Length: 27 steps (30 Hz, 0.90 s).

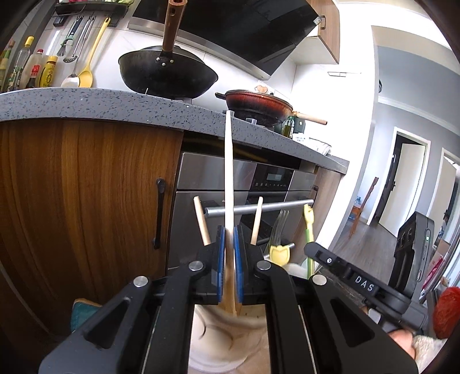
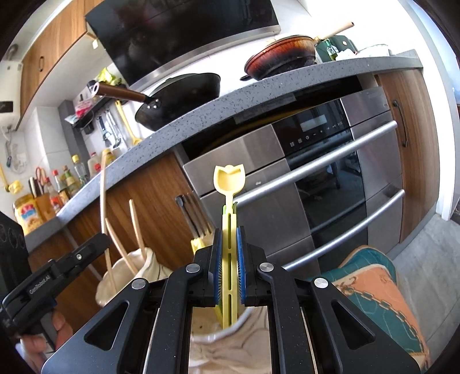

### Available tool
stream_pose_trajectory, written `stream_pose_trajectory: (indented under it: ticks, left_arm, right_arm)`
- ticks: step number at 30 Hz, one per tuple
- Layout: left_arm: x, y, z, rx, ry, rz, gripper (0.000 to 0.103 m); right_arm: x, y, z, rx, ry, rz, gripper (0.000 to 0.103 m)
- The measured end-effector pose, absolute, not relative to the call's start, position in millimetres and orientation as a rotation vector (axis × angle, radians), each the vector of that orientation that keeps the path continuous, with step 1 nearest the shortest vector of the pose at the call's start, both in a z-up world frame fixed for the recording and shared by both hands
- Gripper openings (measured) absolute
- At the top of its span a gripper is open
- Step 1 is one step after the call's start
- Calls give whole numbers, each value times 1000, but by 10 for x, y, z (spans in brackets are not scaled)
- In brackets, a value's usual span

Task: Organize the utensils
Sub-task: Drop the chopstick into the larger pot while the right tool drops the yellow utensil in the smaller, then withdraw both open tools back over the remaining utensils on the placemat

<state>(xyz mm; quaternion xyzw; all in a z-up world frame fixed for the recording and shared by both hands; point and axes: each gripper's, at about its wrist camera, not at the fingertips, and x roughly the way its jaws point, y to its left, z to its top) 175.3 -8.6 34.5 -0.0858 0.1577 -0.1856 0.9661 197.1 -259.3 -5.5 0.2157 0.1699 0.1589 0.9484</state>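
Before the steel oven (image 2: 330,184), both hands aim slightly downward over a cream holder (image 2: 218,336), the left gripper (image 1: 229,244) clamped on a pale wooden spatula (image 1: 229,172) standing upright, the right gripper (image 2: 229,247) clamped on an upright yellow scoop (image 2: 230,207), bowl uppermost.

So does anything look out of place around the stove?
Yes: the black wok sits tipped on the counter, its brown handle sticking steeply upward. Nothing looks spilled or broken.

"DAS" on the right claw (image 1: 363,283); "GenRobot.AI" on the left claw (image 2: 38,287)
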Motion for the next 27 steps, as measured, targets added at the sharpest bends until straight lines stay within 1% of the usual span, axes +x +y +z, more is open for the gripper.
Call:
stream_pose_trajectory:
  ticks: [7,18,21,22,23,27]
  left_arm:
    - [1514,-54,259,-126,342,-355,6]
    - [1496,43,230,-145,393,-342,7]
    - [1479,42,244,-141,399,-343,13]
    - [1471,40,247,-142,401,-346,18]
    - [1461,41,256,-142,401,-345,23]
    - [1408,46,310,-128,398,-339,26]
  right_arm:
    - [1803,-2534,-143,374,367,286,11]
    - [1683,-2428,-92,277,369,259,11]
    - [1664,-2429,-82,270,370,255,11]
    - [1660,-2434,-81,271,372,254,12]
    - [1655,-2436,-78,272,373,253,17]
    - [1643,-2470,-66,280,382,249,17]
